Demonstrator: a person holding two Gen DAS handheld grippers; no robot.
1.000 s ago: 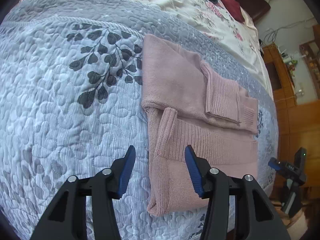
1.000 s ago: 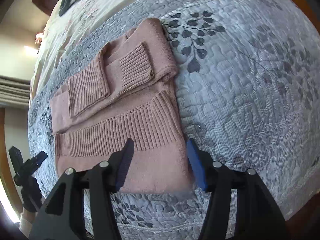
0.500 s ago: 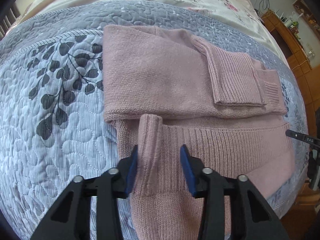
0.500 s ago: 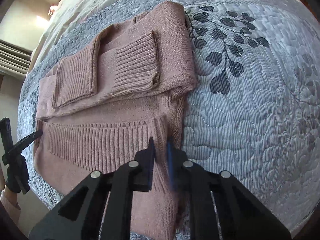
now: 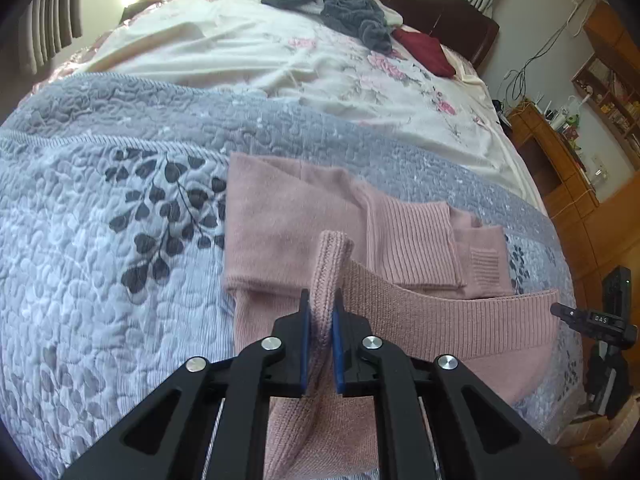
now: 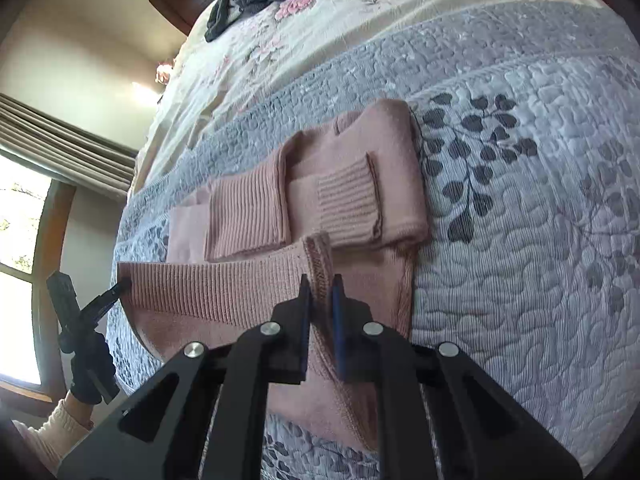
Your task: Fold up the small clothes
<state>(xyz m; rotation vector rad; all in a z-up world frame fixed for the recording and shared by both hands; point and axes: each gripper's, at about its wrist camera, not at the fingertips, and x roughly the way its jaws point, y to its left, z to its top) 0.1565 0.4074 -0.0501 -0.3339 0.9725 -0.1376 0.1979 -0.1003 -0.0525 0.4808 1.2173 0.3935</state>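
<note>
The left gripper (image 5: 319,312) has its two blue jaws pressed tight on a pinch of the pink sweater (image 5: 280,208), right at the ribbed bottom band (image 5: 440,312), and that bit of cloth stands up between the jaws like a little hump. The right gripper (image 6: 320,296) does the same at the other end of the band, with its jaws squeezed on a fold of the knit. The band is lifted a little and runs straight between the two grippers. The rest of the sweater lies flat on the bed, with both ribbed sleeves (image 6: 348,200) folded across its middle, side by side. Under the sweater is a gray quilt (image 5: 100,280) with dark leaf shapes (image 6: 472,168) sewn on it. Farther up the bed is a cream sheet with pink flowers (image 5: 320,64). A dark gray piece of clothing (image 5: 340,4) lies in a heap on the sheet, and a dark red cloth (image 5: 426,50) lies just beside it. Wooden shelves (image 5: 568,160) stand past the bed's edge. No boxes or baskets can be seen.
</note>
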